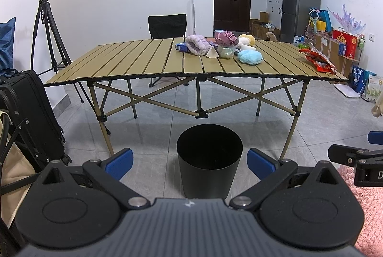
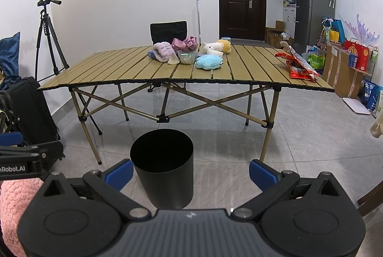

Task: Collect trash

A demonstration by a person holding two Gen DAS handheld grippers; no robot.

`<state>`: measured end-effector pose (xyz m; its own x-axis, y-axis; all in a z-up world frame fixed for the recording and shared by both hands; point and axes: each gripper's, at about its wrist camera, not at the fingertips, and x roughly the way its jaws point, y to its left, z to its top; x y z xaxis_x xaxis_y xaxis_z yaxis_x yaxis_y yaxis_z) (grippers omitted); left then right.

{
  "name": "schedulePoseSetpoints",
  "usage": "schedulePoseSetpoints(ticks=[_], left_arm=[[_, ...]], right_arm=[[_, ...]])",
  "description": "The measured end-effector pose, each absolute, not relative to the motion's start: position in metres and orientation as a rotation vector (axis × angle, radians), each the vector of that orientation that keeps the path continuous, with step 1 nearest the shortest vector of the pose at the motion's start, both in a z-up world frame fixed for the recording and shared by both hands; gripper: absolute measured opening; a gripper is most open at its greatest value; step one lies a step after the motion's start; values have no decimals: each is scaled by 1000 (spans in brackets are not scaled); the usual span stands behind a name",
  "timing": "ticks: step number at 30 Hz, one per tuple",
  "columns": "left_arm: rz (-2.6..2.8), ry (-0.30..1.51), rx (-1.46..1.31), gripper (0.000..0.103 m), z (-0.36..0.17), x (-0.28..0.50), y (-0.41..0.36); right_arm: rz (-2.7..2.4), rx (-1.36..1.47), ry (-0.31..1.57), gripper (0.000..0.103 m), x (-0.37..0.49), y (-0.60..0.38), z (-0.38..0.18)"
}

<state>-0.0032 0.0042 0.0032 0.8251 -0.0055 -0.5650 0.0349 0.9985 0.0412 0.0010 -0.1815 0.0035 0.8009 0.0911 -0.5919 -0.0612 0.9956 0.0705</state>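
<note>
both claws (image 1: 190, 165) (image 2: 191, 172) gape empty above black bin (image 1: 209, 161)

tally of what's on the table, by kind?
Plush/fuzzy items: 3 (purple, blue, yellow-white)
Red wrappers: 1 pile, count unclear
Paper cone: 1
Pink cloth: 1
Clear bag: 1
Blue pack: 1
Total: 8
</note>
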Motion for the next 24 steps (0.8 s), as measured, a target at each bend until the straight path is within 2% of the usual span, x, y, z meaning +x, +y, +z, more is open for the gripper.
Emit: schedulePoseSetpoints(ticks=[24], left_arm=[[-26, 592, 47, 103, 13, 24, 0]], right_arm=[[83, 45, 622, 103, 17, -181, 6]])
